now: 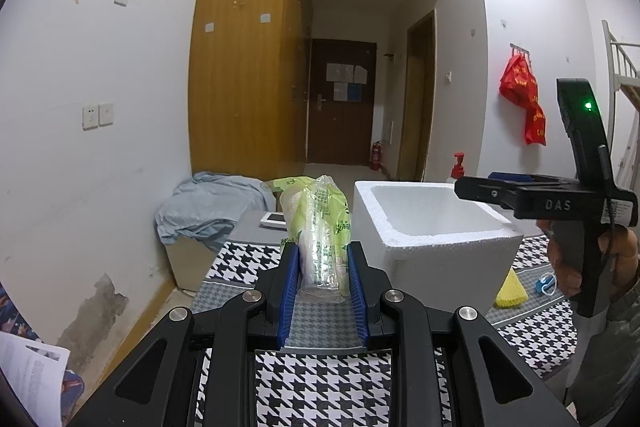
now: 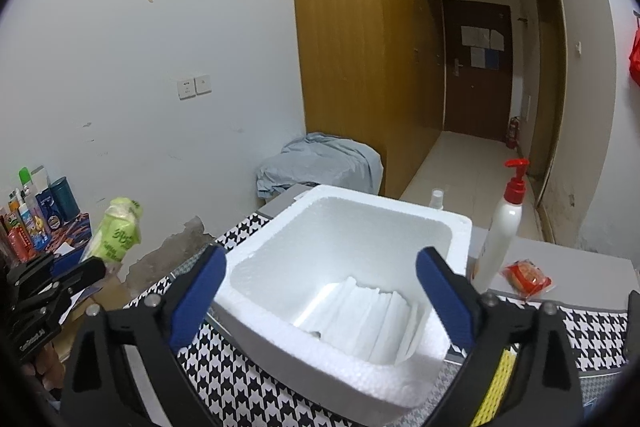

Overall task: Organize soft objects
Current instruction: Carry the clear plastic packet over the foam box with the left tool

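A green and clear plastic pack [image 1: 320,211] stands upright between the blue pads of my left gripper [image 1: 323,251], which is shut on it above the houndstooth cloth [image 1: 320,387]. In the right wrist view the same pack [image 2: 120,231] shows at far left in the left gripper [image 2: 92,267]. My right gripper [image 2: 320,259] is wide open over a white foam box [image 2: 460,227], nothing between its fingers. A stack of white soft sheets [image 2: 368,323] lies on the box floor. The foam box [image 1: 440,267] sits just right of the held pack.
A white pump bottle with a red top [image 2: 500,239] and a red-wrapped snack [image 2: 528,279] stand right of the box. A yellow sponge [image 1: 510,291] lies by the box corner. A blue-grey cloth [image 1: 212,203] covers a low unit behind. Several toiletries [image 2: 36,223] crowd the far left.
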### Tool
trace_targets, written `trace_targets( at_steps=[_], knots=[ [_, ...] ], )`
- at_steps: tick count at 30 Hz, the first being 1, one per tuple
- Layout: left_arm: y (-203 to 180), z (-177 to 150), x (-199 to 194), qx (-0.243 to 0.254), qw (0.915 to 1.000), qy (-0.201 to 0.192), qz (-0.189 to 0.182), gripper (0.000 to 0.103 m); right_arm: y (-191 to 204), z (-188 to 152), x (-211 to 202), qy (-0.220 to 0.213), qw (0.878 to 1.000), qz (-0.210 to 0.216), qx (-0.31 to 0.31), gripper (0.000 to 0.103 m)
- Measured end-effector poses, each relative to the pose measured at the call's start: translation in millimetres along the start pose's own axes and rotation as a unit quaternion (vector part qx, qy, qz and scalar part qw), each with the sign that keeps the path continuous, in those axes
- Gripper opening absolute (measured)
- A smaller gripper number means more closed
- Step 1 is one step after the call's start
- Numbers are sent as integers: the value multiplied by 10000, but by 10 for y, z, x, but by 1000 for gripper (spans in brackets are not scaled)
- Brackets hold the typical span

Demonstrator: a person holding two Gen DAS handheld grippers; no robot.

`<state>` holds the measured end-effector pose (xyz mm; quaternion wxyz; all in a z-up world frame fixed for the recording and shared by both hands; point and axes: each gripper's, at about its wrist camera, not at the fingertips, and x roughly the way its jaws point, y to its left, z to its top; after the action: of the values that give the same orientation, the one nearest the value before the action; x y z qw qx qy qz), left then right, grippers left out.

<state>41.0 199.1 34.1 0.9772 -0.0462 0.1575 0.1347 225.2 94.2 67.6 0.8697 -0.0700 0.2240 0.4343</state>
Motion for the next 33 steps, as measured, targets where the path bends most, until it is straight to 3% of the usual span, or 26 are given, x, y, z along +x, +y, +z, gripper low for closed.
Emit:
trace_targets(
  at_steps=[11,33],
  knots=[
    [-36,52,71,36,9999,-20,-107,26,-97,-43,-157,-126,9998,-68,146,102],
    [-309,300,332,279,9970,-72,-722,26,-165,-285,-540,-194,9986,-464,-166,102]
  ],
)
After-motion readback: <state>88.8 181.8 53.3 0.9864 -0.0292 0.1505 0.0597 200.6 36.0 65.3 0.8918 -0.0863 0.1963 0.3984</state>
